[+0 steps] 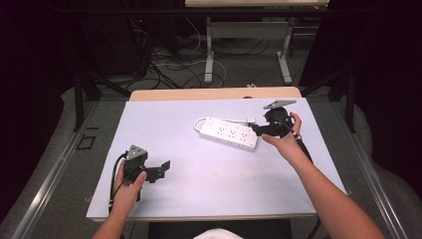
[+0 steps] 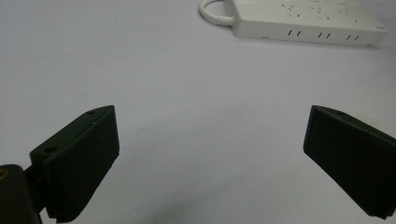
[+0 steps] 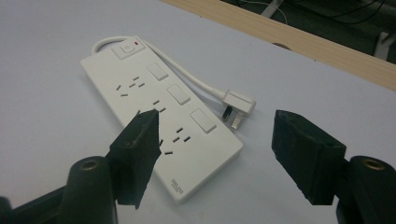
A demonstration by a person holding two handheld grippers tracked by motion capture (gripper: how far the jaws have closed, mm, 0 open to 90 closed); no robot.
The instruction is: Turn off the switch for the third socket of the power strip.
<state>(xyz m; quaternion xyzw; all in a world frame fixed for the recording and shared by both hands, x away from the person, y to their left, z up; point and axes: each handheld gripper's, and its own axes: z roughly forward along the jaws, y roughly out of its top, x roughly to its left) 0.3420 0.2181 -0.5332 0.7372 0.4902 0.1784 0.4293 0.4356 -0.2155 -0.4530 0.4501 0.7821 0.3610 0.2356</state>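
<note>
A white power strip (image 1: 229, 133) with several sockets and switches lies flat on the white table cover (image 1: 209, 174), right of centre. Its cable loops round the far end and runs back along the strip to a white plug (image 3: 238, 105) lying beside it. My right gripper (image 1: 255, 129) is at the strip's right end, open. In the right gripper view the right gripper (image 3: 215, 121) has one jaw above the power strip (image 3: 159, 112) and the other above bare cover. My left gripper (image 1: 161, 169) hovers open at the front left. In the left gripper view the left gripper (image 2: 211, 116) has nothing between its jaws, with the power strip (image 2: 308, 21) far ahead.
The white cover leaves a strip of bare wooden tabletop (image 1: 214, 93) along the far edge. Beyond the table, cables (image 1: 169, 69) and the legs of another table (image 1: 209, 55) stand on the floor. A rail (image 1: 45, 184) runs along the left side.
</note>
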